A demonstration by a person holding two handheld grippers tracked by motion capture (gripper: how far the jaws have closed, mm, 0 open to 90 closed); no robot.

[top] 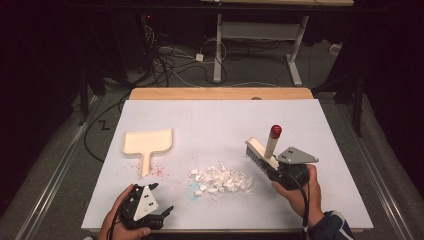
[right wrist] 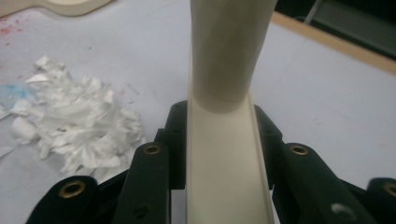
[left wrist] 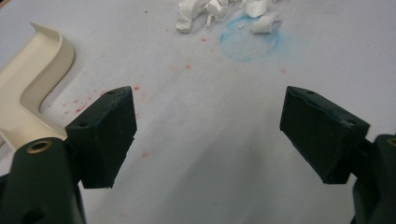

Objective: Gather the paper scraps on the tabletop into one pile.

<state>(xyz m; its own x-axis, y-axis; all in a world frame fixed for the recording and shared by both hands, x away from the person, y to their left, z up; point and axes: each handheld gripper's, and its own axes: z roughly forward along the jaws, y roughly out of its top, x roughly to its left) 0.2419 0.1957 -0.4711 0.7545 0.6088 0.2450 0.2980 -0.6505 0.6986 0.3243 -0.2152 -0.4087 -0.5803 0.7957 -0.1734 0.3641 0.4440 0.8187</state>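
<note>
1. 1 heap of white paper scraps (top: 222,179) lies unswept near the counter's (top: 220,120) front edge, at its middle.
2. Just right of it, the right claw (top: 274,167) pinches the brush (top: 261,151) by its back; bristles are not yet in the heap.
3. Toward the left edge, the dustpan (top: 148,143) lies empty and unheld.
4. At the front-left, the left claw (top: 162,202) is spread, holding nothing.
</note>
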